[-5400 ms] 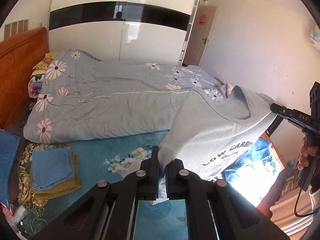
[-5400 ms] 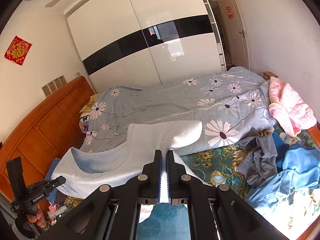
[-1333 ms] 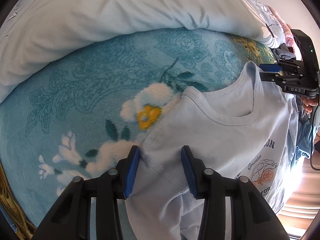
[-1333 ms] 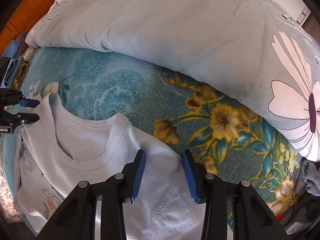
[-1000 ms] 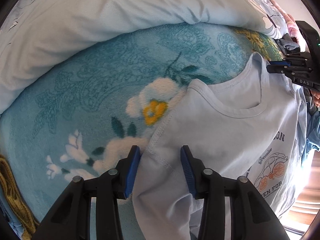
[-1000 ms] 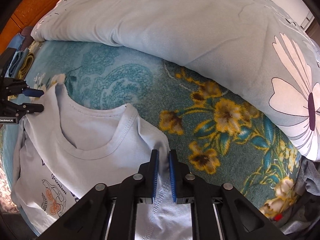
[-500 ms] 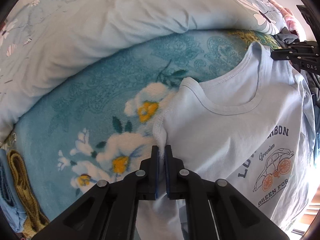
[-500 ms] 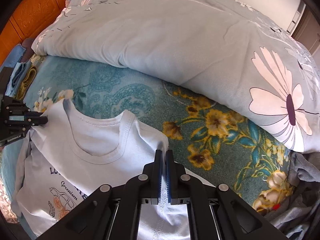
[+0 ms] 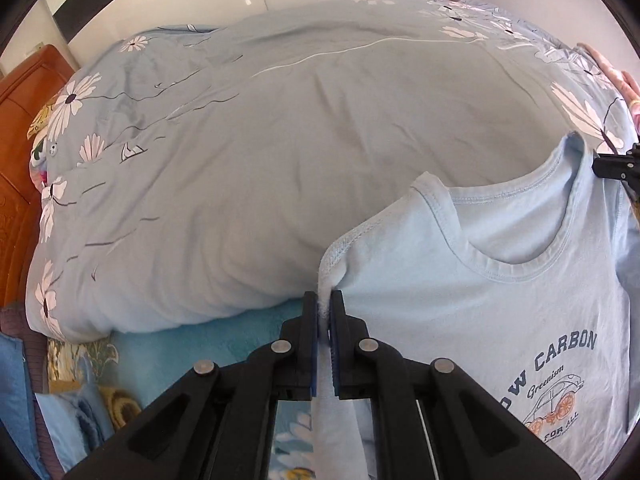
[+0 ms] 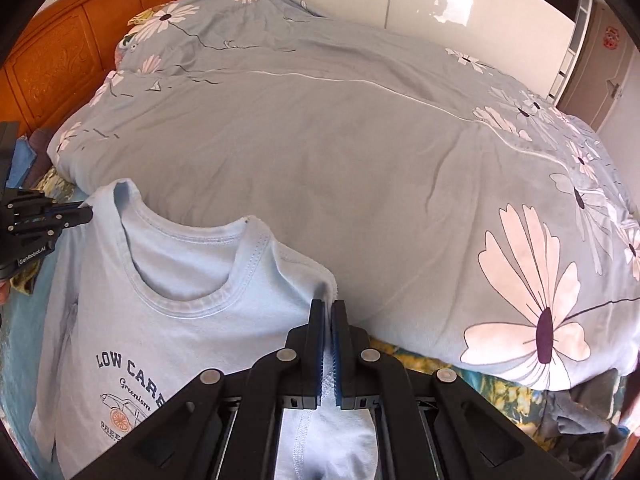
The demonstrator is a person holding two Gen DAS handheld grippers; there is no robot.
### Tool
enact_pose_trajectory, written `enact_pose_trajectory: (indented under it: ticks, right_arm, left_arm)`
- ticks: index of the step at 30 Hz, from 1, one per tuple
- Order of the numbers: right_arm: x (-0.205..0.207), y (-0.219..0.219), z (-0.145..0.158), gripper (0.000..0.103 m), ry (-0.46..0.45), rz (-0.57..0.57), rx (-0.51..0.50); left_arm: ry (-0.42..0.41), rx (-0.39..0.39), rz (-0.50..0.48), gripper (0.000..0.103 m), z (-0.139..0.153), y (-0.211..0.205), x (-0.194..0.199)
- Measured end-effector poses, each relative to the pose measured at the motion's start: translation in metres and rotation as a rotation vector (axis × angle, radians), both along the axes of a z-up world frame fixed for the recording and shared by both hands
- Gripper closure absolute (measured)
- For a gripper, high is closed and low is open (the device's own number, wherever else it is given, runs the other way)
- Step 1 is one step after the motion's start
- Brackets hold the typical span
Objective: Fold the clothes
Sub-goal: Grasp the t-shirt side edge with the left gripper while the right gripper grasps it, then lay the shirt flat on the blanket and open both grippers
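Note:
A pale blue T-shirt (image 9: 500, 320) with a "LOW CARBON" car print hangs lifted in front of the bed, print facing the cameras. My left gripper (image 9: 324, 312) is shut on one shoulder seam of it. My right gripper (image 10: 328, 312) is shut on the other shoulder of the T-shirt (image 10: 168, 320). Each gripper shows at the edge of the other's view: the right gripper (image 9: 612, 168) at the far shoulder, the left gripper (image 10: 60, 216) likewise. The collar sags between the two held shoulders.
A grey-blue flowered duvet (image 9: 280, 160) fills the bed behind the shirt. An orange wooden headboard (image 10: 60, 52) stands at the left, a white wardrobe (image 10: 460, 8) behind. A teal floral blanket (image 9: 200, 348) lies below, grey clothes (image 10: 580, 412) at the lower right.
Both grippers shut on the shirt's shoulders about a second ago and have since raised it off the blanket, so it hangs in front of the duvet.

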State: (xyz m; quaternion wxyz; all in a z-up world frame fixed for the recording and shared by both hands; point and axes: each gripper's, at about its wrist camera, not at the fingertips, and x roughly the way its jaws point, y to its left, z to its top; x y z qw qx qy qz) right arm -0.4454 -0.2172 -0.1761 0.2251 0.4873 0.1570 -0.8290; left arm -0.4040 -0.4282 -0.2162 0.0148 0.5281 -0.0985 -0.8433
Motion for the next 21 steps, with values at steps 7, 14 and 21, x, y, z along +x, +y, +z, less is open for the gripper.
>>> enact_pose_trajectory:
  ticks: [7,14,21]
  right_arm:
    - [-0.032,-0.011,-0.044,0.099,-0.086,-0.055,0.042]
    - [-0.037,-0.014,-0.052,0.096,-0.107,-0.068,0.058]
    - [-0.025,-0.010,-0.027,0.083,-0.083,-0.050,0.098]
  left_arm:
    - [-0.092,-0.012,-0.002,0.097,-0.030,0.000,-0.016]
    - [-0.126,0.070,0.018,0.095,-0.034,-0.011,-0.017]
    - [-0.147,0.184,0.020,0.084,-0.011,-0.030,0.014]
